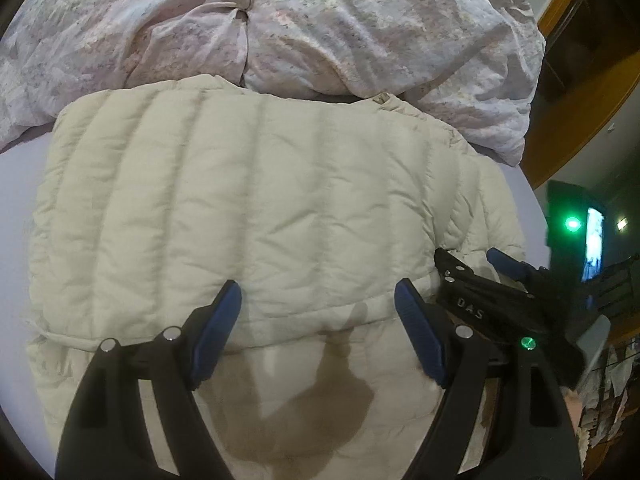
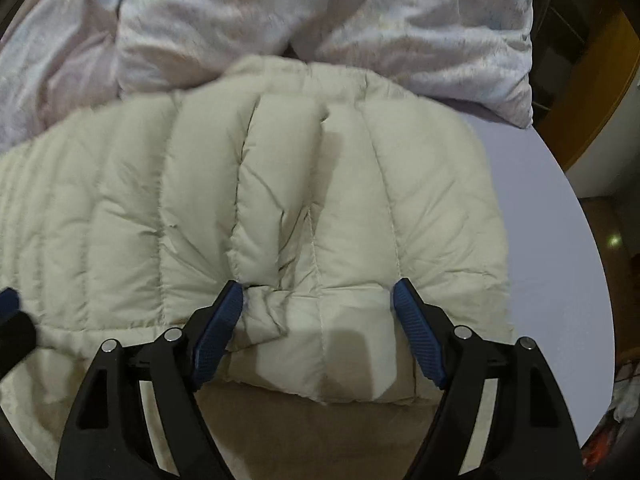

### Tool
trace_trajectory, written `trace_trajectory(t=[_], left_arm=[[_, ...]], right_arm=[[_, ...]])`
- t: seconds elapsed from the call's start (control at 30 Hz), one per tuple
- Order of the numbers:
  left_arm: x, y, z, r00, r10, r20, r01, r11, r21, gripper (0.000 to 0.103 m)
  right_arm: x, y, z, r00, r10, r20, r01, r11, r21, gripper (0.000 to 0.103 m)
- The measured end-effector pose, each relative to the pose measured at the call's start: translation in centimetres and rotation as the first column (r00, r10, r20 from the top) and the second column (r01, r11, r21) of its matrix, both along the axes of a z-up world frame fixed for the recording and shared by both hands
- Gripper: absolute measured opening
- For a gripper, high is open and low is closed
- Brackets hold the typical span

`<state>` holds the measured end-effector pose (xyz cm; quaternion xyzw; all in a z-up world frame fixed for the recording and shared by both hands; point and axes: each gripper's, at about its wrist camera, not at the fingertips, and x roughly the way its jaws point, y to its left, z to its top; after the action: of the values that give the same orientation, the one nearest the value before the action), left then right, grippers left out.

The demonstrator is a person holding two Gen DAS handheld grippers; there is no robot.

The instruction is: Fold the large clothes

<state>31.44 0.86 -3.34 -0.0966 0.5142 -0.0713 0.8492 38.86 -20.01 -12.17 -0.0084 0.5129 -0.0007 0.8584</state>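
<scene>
Below both grippers: cream quilted puffer jacket, spread flat on a pale lavender bed sheet.
Left wrist view: left gripper jaws apart, nothing between them; a folded edge of the jacket runs crosswise just under the tips; right gripper close beside, rightward.
Right wrist view: right gripper jaws apart, straddling a bunched fold edge, pads not pressing.
Beyond the jaws: crumpled floral duvet.
Containers: none visible.
</scene>
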Motion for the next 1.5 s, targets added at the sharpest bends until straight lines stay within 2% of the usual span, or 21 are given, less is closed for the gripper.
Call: trace_trajectory(t=[0.27, 0.4, 0.6, 0.73, 0.93, 1.07, 1.2, 1.23, 1.4, 1.5], left_arm=[[-0.3, 0.5, 0.2, 1.000, 0.014, 0.010, -0.015, 0.999, 0.032, 0.079], [-0.8, 1.0, 0.3, 1.000, 0.018, 0.016, -0.019, 0.998, 0.061, 0.079], [-1.9, 2.4, 0.7, 0.999, 0.030, 0.020, -0.032, 0.995, 0.094, 0.079], [-3.3, 3.8, 0.8, 1.000, 0.017, -0.004, -0.016, 0.994, 0.110, 0.079], [-8.1, 8.8, 1.2, 0.999, -0.007, -0.033, 0.011, 0.989, 0.146, 0.080], [-10.9, 12.1, 0.9, 0.996, -0.005, -0.088, 0.018, 0.990, 0.143, 0.080], [-13.9, 15.7, 0.3, 0.989, 0.011, -0.150, 0.006, 0.994, 0.112, 0.080], [-14.7, 16.5, 0.2, 0.987, 0.016, -0.158, 0.000, 0.995, 0.098, 0.080], [-18.0, 19.6, -0.4, 0.983, 0.028, -0.179, -0.026, 1.000, 0.013, 0.080], [-19.4, 20.7, -1.3, 0.978, 0.037, -0.206, -0.045, 0.998, -0.032, 0.080]], right_arm=[[0.6, -0.4, -0.7, 0.999, -0.014, -0.040, 0.015, 1.000, 0.017, 0.084], [0.2, -1.3, 0.0, 0.999, -0.021, -0.039, 0.024, 0.998, 0.063, 0.084], [-1.9, -3.4, 1.8, 0.999, -0.029, -0.036, 0.034, 0.987, 0.157, 0.084], [-4.4, -5.5, 2.9, 0.999, 0.008, -0.043, 0.001, 0.980, 0.199, 0.084], [-8.9, -10.8, 3.6, 0.994, 0.047, -0.094, -0.018, 0.957, 0.290, 0.084], [-11.4, -15.1, 2.5, 0.980, 0.030, -0.197, 0.045, 0.928, 0.369, 0.084], [-14.1, -18.7, 1.9, 0.969, 0.002, -0.248, 0.100, 0.912, 0.397, 0.084], [-15.0, -19.8, 1.5, 0.963, 0.004, -0.268, 0.114, 0.898, 0.425, 0.084], [-17.3, -21.2, -0.8, 0.935, 0.077, -0.346, 0.123, 0.846, 0.519, 0.084], [-18.2, -21.2, -2.6, 0.911, 0.134, -0.389, 0.125, 0.811, 0.571, 0.080]])
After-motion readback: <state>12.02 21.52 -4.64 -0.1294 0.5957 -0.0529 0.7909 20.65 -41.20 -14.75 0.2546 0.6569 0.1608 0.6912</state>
